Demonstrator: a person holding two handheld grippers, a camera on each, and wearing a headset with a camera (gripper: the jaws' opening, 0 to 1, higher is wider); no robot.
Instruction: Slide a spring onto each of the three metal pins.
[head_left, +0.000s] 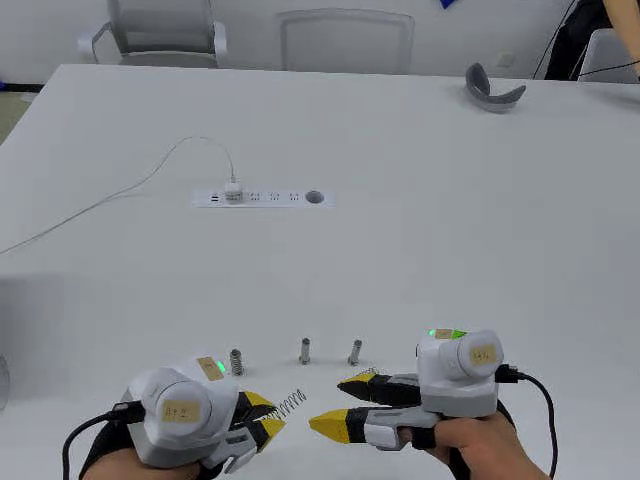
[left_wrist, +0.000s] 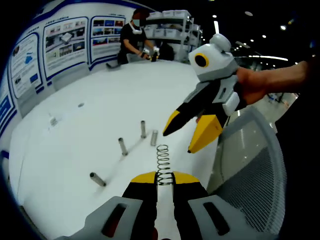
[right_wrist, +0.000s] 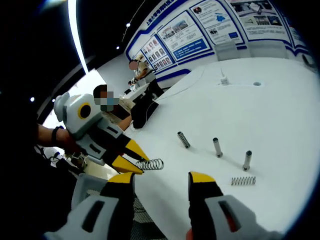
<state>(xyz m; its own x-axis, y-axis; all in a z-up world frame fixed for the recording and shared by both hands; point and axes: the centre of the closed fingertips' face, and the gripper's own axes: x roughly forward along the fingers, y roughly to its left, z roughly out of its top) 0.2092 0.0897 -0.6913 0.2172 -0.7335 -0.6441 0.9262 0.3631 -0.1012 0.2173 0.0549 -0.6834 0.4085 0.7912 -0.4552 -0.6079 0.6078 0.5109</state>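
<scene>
Three short metal pins stand in a row near the table's front edge. The left pin (head_left: 237, 362) (right_wrist: 183, 139) wears a spring; the middle pin (head_left: 305, 350) (right_wrist: 216, 147) and the right pin (head_left: 355, 351) (right_wrist: 247, 160) are bare. My left gripper (head_left: 265, 415) (left_wrist: 164, 177) is shut on one end of a spring (head_left: 290, 402) (left_wrist: 163, 160) (right_wrist: 150, 164) that sticks out toward the right gripper. My right gripper (head_left: 330, 405) (right_wrist: 162, 177) is open with nothing between its jaws, close to that spring's free end. A loose spring (right_wrist: 243, 180) lies by the right pin.
A white power strip (head_left: 262, 197) with a plugged charger and a trailing cable (head_left: 110, 200) lies mid-table. A grey curved band (head_left: 493, 90) rests at the far right. Chairs (head_left: 345, 40) stand behind the table (head_left: 450, 230). Another person (left_wrist: 132, 37) works in the background.
</scene>
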